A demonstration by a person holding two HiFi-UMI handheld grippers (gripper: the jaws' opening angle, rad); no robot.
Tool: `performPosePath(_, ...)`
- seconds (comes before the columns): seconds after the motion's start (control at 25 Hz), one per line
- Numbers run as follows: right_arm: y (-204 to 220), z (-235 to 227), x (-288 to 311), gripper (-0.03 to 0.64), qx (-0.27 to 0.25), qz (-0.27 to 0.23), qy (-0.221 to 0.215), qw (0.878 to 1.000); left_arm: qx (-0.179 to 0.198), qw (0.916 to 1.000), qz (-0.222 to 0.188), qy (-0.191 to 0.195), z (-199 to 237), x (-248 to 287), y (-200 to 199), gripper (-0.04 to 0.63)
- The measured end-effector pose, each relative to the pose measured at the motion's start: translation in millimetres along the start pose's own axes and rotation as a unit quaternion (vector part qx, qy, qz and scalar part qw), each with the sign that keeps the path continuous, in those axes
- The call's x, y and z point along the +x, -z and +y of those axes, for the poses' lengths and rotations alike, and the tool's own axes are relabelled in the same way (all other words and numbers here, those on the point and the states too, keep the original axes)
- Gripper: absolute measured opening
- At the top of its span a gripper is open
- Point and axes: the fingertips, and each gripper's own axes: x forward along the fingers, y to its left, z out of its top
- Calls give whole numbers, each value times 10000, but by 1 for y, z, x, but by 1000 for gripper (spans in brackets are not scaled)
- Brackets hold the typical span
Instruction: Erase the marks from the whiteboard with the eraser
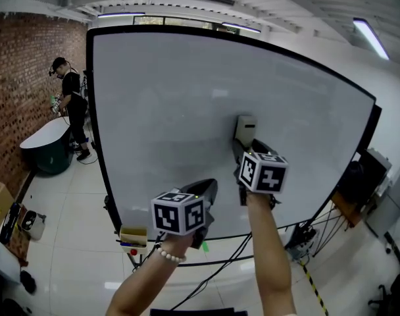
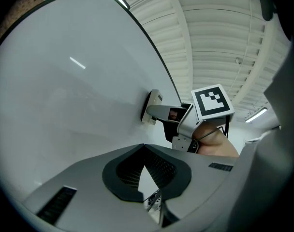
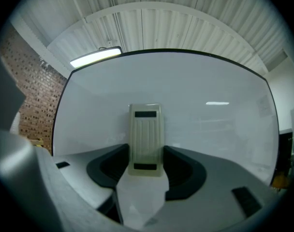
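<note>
One flat, even press is what the right hand-held gripper [image 3: 146,154], pinching the eraser [image 3: 146,134] against the whiteboard [image 1: 174,104], is needing, while the left hand-held gripper [image 2: 144,149] is idling, pressed together.

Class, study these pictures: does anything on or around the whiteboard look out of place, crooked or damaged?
Nothing stands out. The eraser sits upright between the jaws of the right gripper, pressed against the whiteboard, which shows no marks or damage that I can see. The left gripper is shut and empty.
</note>
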Motion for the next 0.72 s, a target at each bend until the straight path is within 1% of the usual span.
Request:
performPosePath(0.4,-2,103,8,250,116,15,11,9999,-95,9999,16,-88,53,-82,-21,-12)
performPosePath(0.72,-1,187,18,250,193,-49,-150,9997,-152,9995,-64,-274,98,-145,-38,-12)
